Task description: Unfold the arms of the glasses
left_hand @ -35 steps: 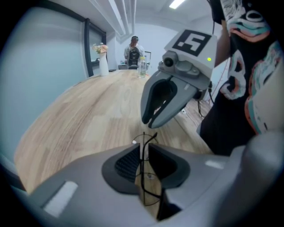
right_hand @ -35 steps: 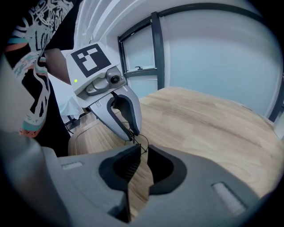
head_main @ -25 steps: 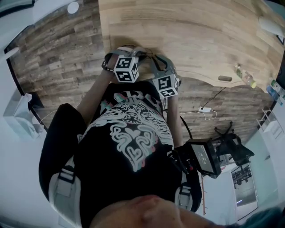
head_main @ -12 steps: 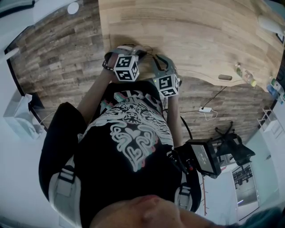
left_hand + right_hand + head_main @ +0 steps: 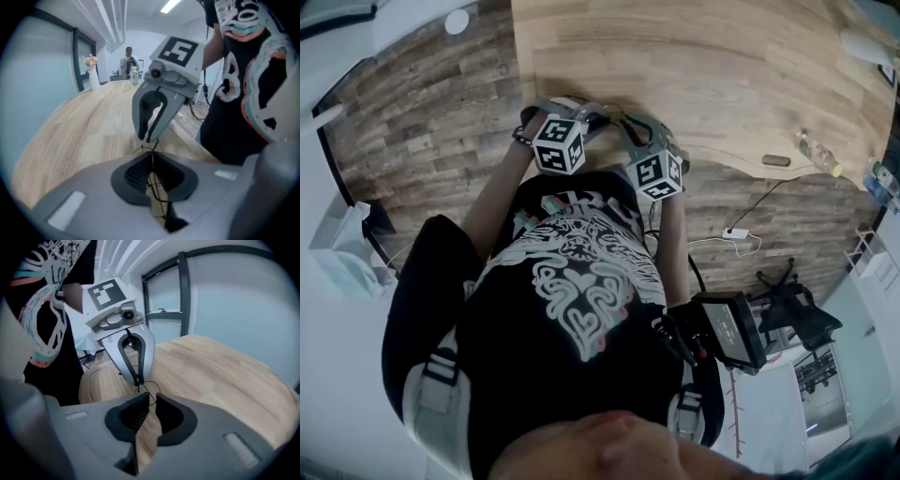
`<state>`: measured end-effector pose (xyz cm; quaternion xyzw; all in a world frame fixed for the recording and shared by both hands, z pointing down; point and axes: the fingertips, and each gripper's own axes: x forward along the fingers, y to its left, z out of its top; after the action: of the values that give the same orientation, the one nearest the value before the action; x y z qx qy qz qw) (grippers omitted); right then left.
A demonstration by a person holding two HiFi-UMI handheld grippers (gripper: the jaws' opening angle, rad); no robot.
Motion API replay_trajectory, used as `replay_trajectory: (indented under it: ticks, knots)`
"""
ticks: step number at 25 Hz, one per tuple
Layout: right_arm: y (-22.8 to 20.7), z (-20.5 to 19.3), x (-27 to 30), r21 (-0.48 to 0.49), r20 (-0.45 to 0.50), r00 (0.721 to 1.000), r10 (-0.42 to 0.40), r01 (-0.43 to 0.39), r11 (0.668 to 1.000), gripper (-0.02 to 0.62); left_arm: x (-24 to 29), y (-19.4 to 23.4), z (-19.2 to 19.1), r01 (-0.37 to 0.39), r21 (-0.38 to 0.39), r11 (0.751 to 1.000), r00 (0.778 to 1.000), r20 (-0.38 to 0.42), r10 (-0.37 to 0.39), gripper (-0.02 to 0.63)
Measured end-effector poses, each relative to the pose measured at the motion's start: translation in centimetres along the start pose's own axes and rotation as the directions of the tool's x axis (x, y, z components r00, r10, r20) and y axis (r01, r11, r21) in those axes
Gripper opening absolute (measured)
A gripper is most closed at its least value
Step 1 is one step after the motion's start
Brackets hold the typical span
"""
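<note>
**Glasses held between both claws: handling notes and count**

Obs.: The thin black wire-frame glasses (image 5: 148,390) are off the light wooden desk (image 5: 694,56), in the air above its near edge, in front of the person's torso. The left claw (image 5: 152,161) is closed narrow on the wire, which runs through the slit between its dark ribbed pads. The right claw (image 5: 151,401) faces it tip to tip, also nearly closed, with a strand of the frame passing between its pads. One round rim shows just past the right claw. I cannot tell whether the arms are folded, because the wire is too fine to read.

Handling (judgement): Very light. The wire is springy but bends easily and the hinges are delicate, so the glasses are fragile. Smooth metal may slip or twist in the pads. Best hold is one claw on the front frame near the hinge and the other on the arm, swinging it gently about the hinge without pulling outward.

Count: 1 pair of glasses, 2 claws, 1 desk. At the far desk edge there is 1 clear bottle (image 5: 817,155) and 1 small dark object (image 5: 776,161).
</note>
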<state>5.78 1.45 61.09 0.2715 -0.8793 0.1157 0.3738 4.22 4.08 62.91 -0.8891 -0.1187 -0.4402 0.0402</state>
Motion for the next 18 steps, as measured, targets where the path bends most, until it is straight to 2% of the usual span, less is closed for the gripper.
replay_trajectory:
  ticks: [3, 6, 12, 15, 18]
  knots:
    - [1.2, 0.1, 0.8, -0.139, -0.033, 0.997, 0.074, -0.078, 0.987, 0.041, -0.1, -0.9, -0.1, 0.041, 0.045, 0.998, 0.999, 0.003, -0.041, 0.005]
    - [1.8, -0.2, 1.6, -0.203, -0.056, 0.99, 0.126, -0.135, 0.97, 0.04, -0.1, -1.4, -0.1, 0.073, 0.105, 0.992, 0.997, -0.001, -0.073, 0.005]
    - [2.4, -1.2, 2.5, -0.239, -0.117, 0.982, 0.151, -0.175, 0.955, 0.037, -0.4, -1.6, 0.1, 0.092, 0.135, 0.986, 0.995, 0.019, -0.096, 0.005]
    - [2.5, -1.3, 2.5, -0.236, -0.124, 0.982, 0.143, -0.169, 0.957, 0.035, -1.3, -1.0, 0.5, 0.056, 0.127, 0.99, 0.996, 0.065, -0.065, 0.005]
    - [2.3, -1.3, 2.5, -0.213, -0.123, 0.982, 0.143, -0.167, 0.963, 0.035, -2.8, -0.1, 0.8, 0.001, 0.079, 0.997, 0.991, 0.133, -0.011, 0.005]
